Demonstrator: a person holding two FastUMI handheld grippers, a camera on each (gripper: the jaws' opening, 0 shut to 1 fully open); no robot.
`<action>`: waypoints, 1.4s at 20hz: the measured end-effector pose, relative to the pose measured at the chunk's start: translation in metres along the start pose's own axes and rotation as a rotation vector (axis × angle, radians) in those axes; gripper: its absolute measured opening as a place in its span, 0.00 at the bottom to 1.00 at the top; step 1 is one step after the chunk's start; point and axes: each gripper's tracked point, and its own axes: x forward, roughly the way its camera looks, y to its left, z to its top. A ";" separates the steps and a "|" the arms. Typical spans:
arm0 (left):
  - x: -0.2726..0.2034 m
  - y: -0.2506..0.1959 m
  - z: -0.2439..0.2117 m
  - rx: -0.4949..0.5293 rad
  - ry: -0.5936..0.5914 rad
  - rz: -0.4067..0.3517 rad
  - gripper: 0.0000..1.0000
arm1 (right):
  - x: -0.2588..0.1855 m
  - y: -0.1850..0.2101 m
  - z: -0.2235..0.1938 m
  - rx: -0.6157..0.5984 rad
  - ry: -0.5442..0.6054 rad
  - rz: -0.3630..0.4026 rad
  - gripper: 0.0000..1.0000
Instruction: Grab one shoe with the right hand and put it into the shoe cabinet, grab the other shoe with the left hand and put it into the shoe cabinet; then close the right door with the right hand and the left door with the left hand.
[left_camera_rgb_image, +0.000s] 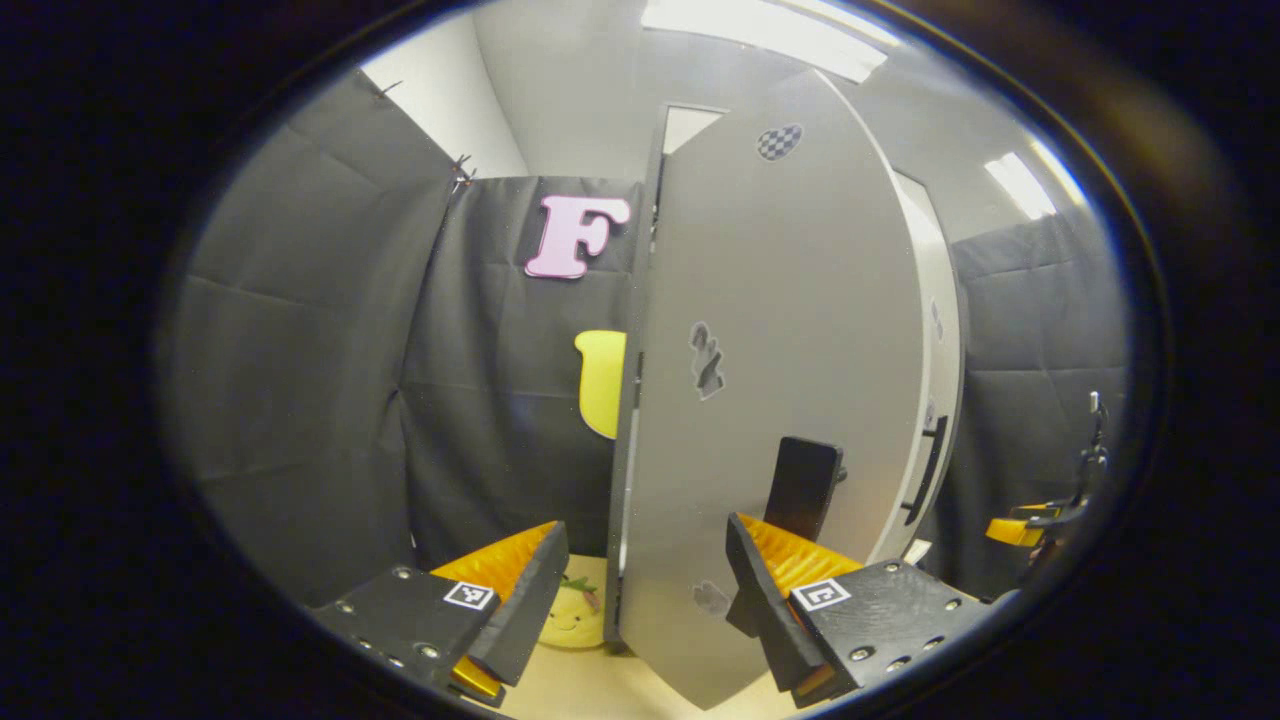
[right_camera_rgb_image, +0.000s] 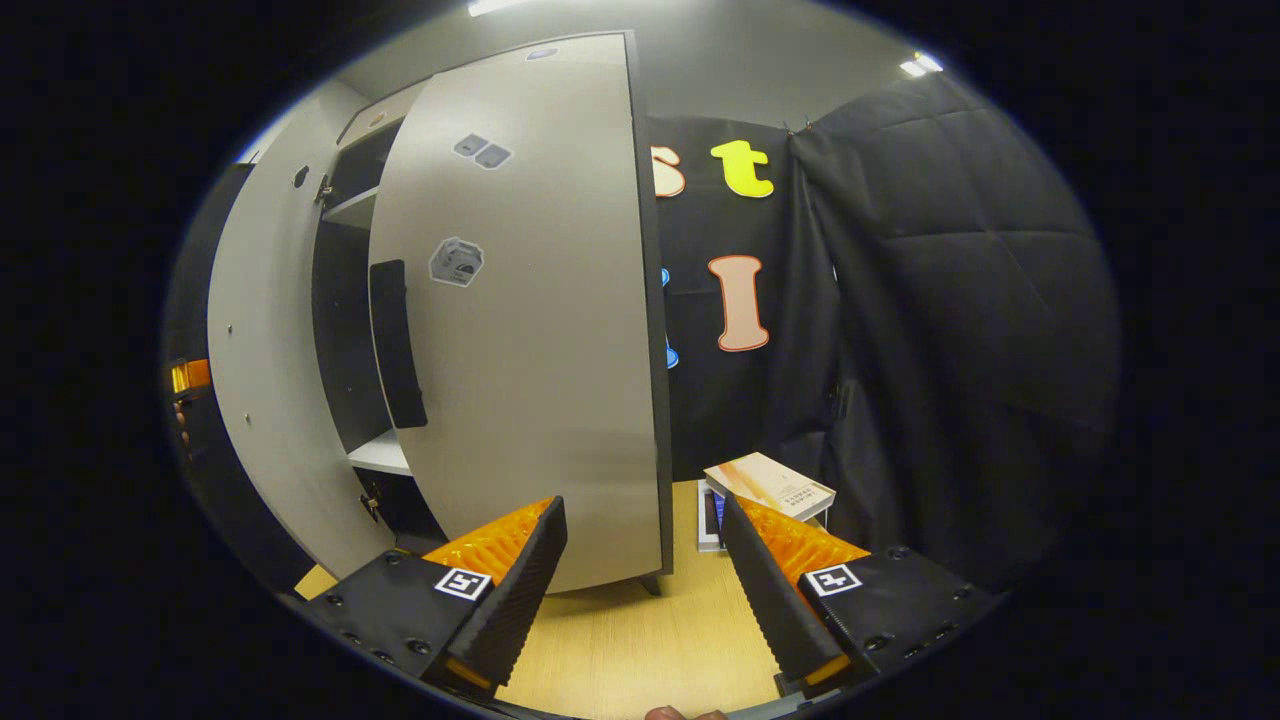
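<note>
Left gripper view: the left gripper (left_camera_rgb_image: 645, 590) is spread and holds nothing; the left door (left_camera_rgb_image: 770, 400) stands ajar directly ahead, its edge between the fingers, its handle (left_camera_rgb_image: 802, 488) just above the right finger. A plush toy (left_camera_rgb_image: 572, 615) lies beyond the left finger.

Right gripper view: the right gripper (right_camera_rgb_image: 645, 585) is spread and empty; the right door (right_camera_rgb_image: 540, 340) stands open ahead-left, books (right_camera_rgb_image: 765, 488) ahead-right. Shoes cannot be made out.

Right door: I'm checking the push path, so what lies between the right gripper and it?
In the right gripper view only bare wooden floor lies between the open right gripper and the right door.
</note>
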 end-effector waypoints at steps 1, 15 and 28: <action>0.002 -0.005 -0.001 -0.014 0.001 -0.001 0.92 | 0.000 -0.004 0.002 -0.003 -0.006 0.007 0.98; 0.009 -0.023 0.009 0.069 -0.086 0.040 0.94 | -0.006 0.002 0.032 -0.057 -0.062 0.098 0.98; -0.002 -0.014 0.004 0.086 -0.081 -0.038 0.94 | -0.088 0.065 0.071 0.001 -0.196 -0.083 0.98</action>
